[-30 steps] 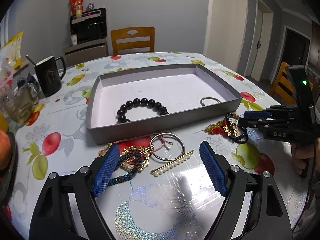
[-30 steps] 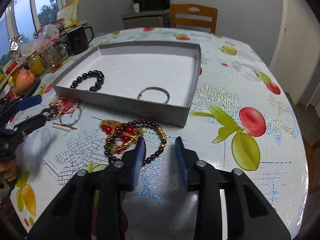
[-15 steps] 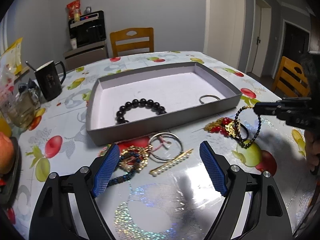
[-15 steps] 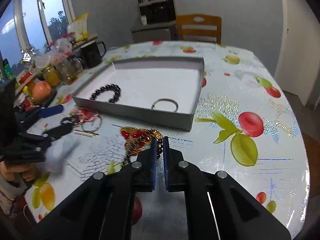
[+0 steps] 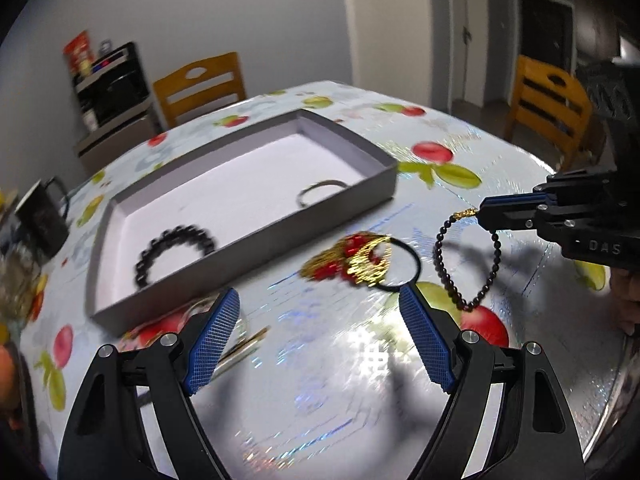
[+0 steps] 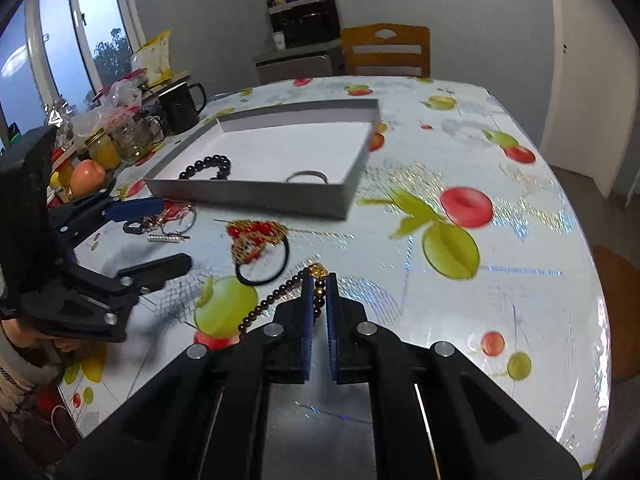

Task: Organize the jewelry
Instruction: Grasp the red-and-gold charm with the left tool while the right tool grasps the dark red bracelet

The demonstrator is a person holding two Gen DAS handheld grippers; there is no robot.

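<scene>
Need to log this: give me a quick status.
Right gripper shut on dark bead bracelet, lifted off table. Left gripper open, holding nothing. Tray ahead, path clear.

A grey tray (image 6: 256, 194) is sitting mid-table (image 6: 500, 280), holding a bead bracelet (image 6: 206, 166) at its left and a metal ring (image 6: 306, 177) at its right. Before the tray a hair tie with charms (image 6: 260, 252) is lying; left of it, tangled bracelets (image 6: 160, 220). Mugs and jars (image 6: 160, 120) are standing left of the tray.
</scene>
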